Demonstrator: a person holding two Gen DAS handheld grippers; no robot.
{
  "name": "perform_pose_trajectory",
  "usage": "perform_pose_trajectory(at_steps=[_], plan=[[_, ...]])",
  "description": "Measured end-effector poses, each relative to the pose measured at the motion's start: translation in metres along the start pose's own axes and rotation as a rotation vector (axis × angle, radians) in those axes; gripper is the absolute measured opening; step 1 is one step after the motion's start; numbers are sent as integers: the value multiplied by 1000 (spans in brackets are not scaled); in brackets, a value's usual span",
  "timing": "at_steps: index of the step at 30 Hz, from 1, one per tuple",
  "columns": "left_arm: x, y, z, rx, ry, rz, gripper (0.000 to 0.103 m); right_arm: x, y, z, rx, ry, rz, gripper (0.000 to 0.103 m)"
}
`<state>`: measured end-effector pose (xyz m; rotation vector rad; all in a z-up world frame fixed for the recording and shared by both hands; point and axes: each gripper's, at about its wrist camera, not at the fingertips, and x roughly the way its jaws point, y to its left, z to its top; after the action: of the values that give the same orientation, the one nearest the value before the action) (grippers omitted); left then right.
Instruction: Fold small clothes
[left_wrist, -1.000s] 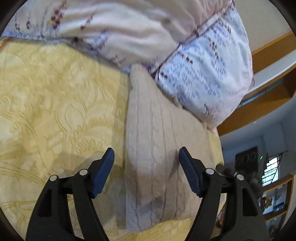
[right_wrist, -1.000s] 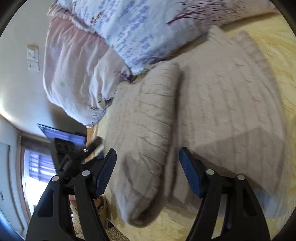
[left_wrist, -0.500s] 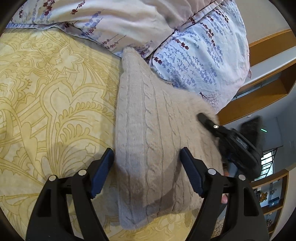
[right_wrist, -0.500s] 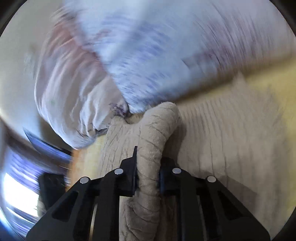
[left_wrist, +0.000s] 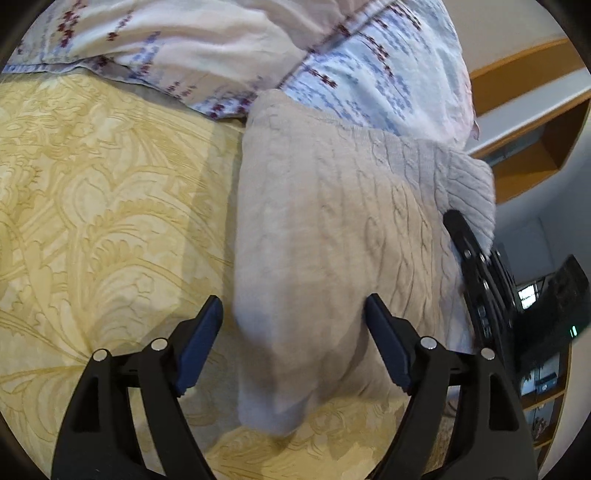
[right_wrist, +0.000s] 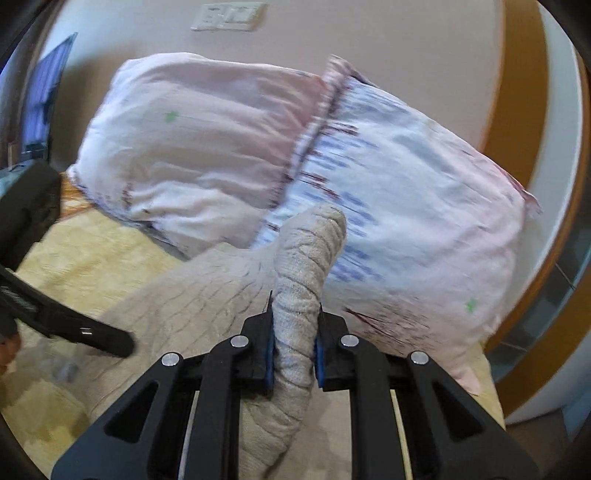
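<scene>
Garment: a beige cable-knit sweater (left_wrist: 332, 240) lies on the bed, directly ahead of and between the fingers of the left hand-held gripper (left_wrist: 293, 343), with its far end against the pillows.
Left hand-held gripper: spread wide, its blue pads either side of the near folded edge of the knit, gripping nothing.
Right hand-held gripper: the right hand-held gripper (right_wrist: 293, 354) is pinched tight on a rolled, lifted sleeve or edge of the sweater (right_wrist: 306, 266), which stands up past its fingertips.
Handling: likely soft, thick and floppy, light for its bulk; the knit should stretch and sag when lifted, so a fold will slump unless laid down flat.
Where to hold: best taken at a doubled edge or corner, pinching through all layers; a single layer would probably pull out of shape.
Texture: raised cables and ribbing give grip, so slipping looks unlikely.
Bedspread: the yellow bedspread (left_wrist: 103, 206) is smooth, with a woven leaf pattern, left of the left hand-held gripper.
Pillows: the floral pillows (right_wrist: 406, 184) are puffy and thin-skinned, beyond the sweater.
</scene>
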<state>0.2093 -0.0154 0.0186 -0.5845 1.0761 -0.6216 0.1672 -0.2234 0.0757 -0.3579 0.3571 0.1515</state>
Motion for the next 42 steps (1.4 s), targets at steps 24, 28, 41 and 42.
perform_pose_trajectory(at_steps=[24,28,41,42], plan=[[30,-17,-30,62,90,-6,77,-16,-144,-97,723,240,139,66],[26,-16,-35,52,92,-20,75,-43,-146,-128,889,278,308,65],[24,-17,-44,24,99,-20,68,-46,-106,-143,816,324,321,11],[23,-17,-45,26,99,-19,68,-52,-108,-138,800,291,297,11]])
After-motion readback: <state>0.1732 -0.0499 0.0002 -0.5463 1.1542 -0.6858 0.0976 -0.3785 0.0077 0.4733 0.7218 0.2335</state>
